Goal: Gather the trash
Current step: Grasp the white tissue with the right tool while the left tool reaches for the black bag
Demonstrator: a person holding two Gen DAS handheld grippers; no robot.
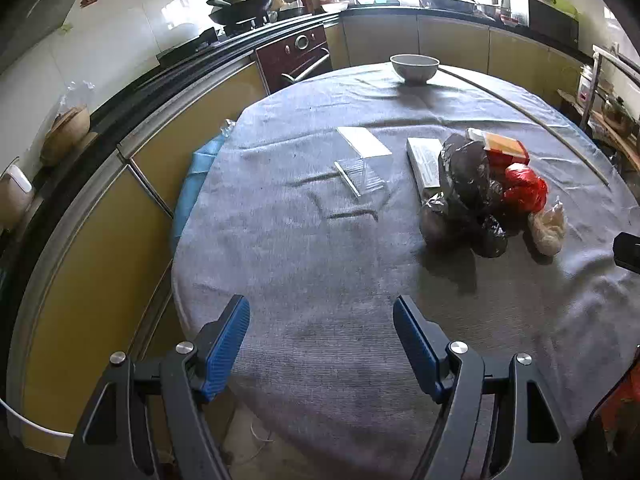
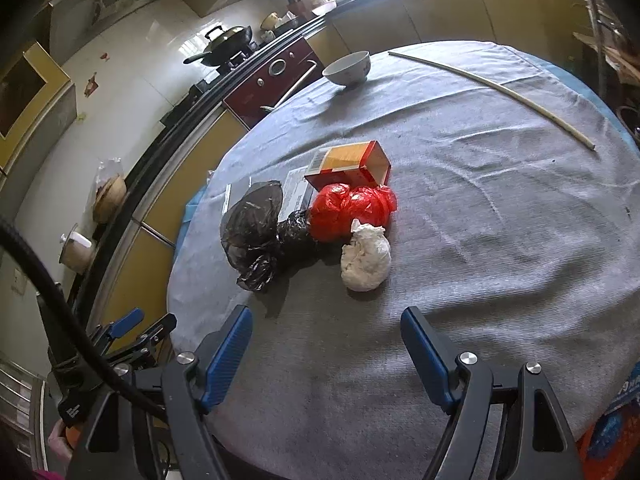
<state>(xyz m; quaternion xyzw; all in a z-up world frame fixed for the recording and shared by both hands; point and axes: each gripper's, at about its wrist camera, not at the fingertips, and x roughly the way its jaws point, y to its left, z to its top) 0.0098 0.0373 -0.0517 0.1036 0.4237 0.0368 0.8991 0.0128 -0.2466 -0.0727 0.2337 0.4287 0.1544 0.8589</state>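
Both hand-held grippers, left and right, hang released over the worktop. Trash lies bunched ahead of the right one: white wad nearest, red bag and black bag beyond. Best to pinch the wad first, squarely.

1. Black plastic bag: one, crumpled.
2. Red plastic bag: one, bunched.
3. White wad: one.
4. Red-and-orange carton: one, end open.
5. White flat boxes: two, one further back, one beside the bags.
6. Clear plastic wrapper: one.
7. Bowl: one.
8. Long thin stick: one.
9. Wok on stove: one.
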